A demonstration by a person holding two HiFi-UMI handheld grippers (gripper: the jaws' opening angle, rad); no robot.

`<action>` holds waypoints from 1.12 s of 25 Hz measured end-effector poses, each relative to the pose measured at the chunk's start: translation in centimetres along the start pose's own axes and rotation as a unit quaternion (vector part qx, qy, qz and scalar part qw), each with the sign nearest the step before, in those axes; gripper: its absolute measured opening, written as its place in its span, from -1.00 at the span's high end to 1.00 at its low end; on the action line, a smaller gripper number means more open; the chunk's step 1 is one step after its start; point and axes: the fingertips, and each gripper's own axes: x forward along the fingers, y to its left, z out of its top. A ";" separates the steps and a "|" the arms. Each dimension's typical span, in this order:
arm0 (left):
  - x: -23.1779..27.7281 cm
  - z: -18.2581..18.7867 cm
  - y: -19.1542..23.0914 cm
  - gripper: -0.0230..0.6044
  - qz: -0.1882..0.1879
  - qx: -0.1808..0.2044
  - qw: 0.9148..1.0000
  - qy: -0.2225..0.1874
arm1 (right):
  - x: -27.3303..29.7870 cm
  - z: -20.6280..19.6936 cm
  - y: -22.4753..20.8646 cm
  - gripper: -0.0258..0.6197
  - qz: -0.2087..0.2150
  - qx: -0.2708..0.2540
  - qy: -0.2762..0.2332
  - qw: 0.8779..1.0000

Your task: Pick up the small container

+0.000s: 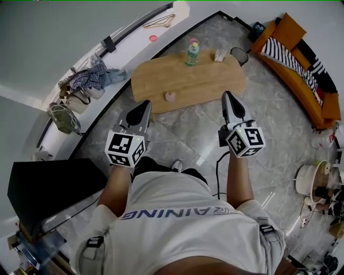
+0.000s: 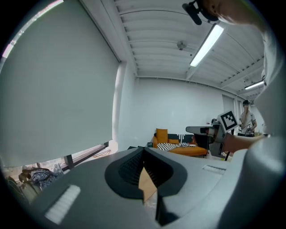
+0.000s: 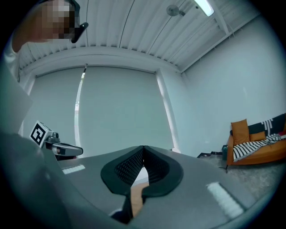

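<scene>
The small pink container (image 1: 170, 96) sits near the wooden tabletop's (image 1: 215, 80) near edge. It looks round from above, so no long axis shows. Left gripper (image 1: 145, 104) and right gripper (image 1: 228, 94) flank it at that edge, both jaws closed on nothing. A green bottle (image 1: 192, 53) stands farther back.

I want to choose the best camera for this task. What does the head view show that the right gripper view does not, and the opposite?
Only the head view: the small pink container and a green bottle, both standing on the wooden table.
Only the right gripper view: a ceiling lamp, and a close look at the right claw, with its jaws together and nothing held.
Both: the orange sofa and the left claw.
</scene>
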 end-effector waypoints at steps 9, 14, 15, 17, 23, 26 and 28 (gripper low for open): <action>6.0 -0.2 5.7 0.92 -0.010 -0.028 1.000 0.009 | 6.7 -2.4 -1.3 0.87 -0.008 0.001 0.040 0.999; 8.8 1.7 10.8 0.92 -0.017 -0.025 1.000 0.001 | 12.2 -1.9 -0.4 0.87 -0.013 -0.011 0.053 0.998; 9.2 1.9 12.2 0.92 -0.017 -0.026 1.000 0.000 | 13.6 -1.7 -0.1 0.87 -0.014 -0.016 0.054 0.998; 9.8 2.0 15.2 0.92 -0.016 -0.033 0.999 0.002 | 16.4 -1.3 0.7 0.87 -0.019 -0.019 0.053 0.998; 11.1 2.3 21.7 0.92 -0.014 -0.037 0.999 0.004 | 22.3 -1.9 3.2 0.87 -0.011 -0.025 0.054 0.998; 11.5 2.1 23.3 0.92 -0.006 -0.040 0.999 0.010 | 24.4 -3.4 3.9 0.87 -0.003 -0.017 0.067 0.998; 11.6 1.5 23.7 0.92 -0.003 -0.042 0.999 0.017 | 25.3 -4.0 4.4 0.87 0.008 -0.016 0.070 0.997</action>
